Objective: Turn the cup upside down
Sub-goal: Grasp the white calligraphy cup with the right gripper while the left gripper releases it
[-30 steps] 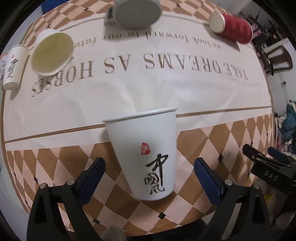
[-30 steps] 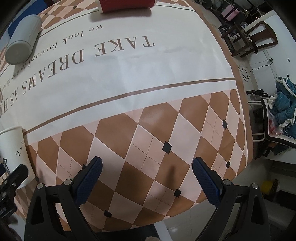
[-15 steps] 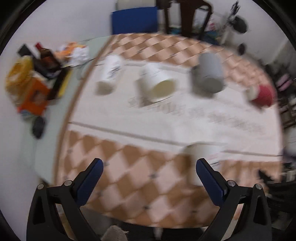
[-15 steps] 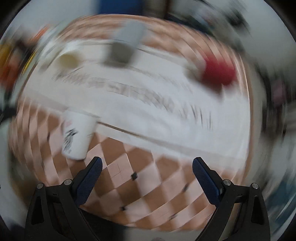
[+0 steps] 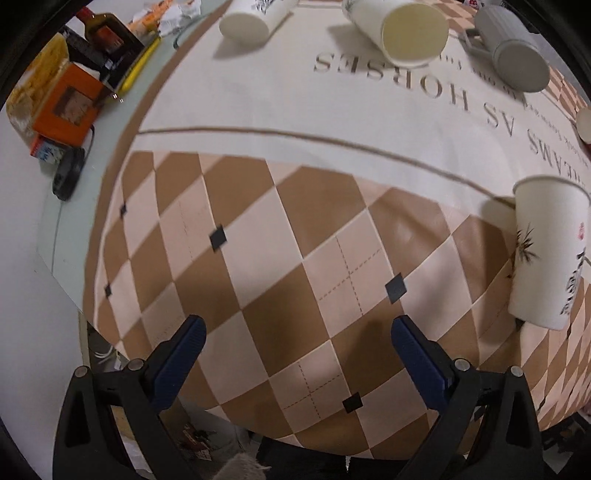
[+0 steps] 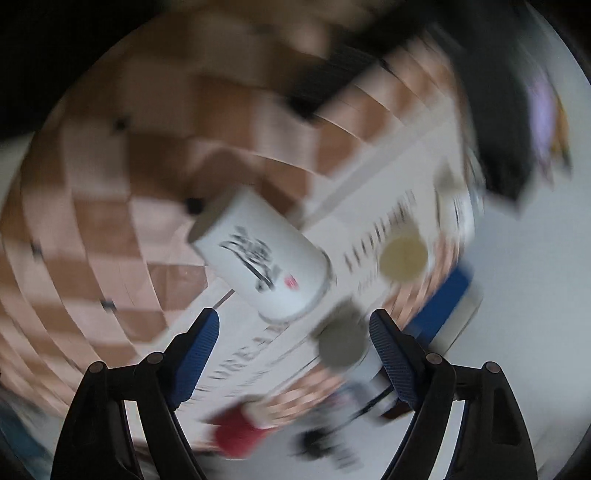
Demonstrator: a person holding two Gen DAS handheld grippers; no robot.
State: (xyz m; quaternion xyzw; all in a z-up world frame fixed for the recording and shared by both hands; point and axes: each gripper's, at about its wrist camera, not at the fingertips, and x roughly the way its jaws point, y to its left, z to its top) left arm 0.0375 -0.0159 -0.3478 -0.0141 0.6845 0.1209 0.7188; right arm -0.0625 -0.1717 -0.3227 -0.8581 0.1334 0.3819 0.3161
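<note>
A white paper cup with black calligraphy and a red seal (image 5: 546, 254) stands upright, mouth up, on the checkered tablecloth at the right edge of the left wrist view. My left gripper (image 5: 295, 336) is open and empty, over bare cloth well left of the cup. In the blurred, rolled-over right wrist view the same cup (image 6: 262, 258) shows just beyond my open, empty right gripper (image 6: 293, 332), apart from both fingers.
Across the table lie a white paper cup (image 5: 255, 18), a cup with a cream inside (image 5: 402, 29) and a grey ribbed tumbler (image 5: 513, 55). A red cup (image 6: 236, 432) lies blurred. An orange box (image 5: 66, 105), a bottle (image 5: 107, 33) and clutter sit far left. The table edge (image 5: 85, 295) is near left.
The left gripper has swung left, away from the cup that stood between its fingers. The right gripper has rolled over and turned toward the cup, with strong motion blur.
</note>
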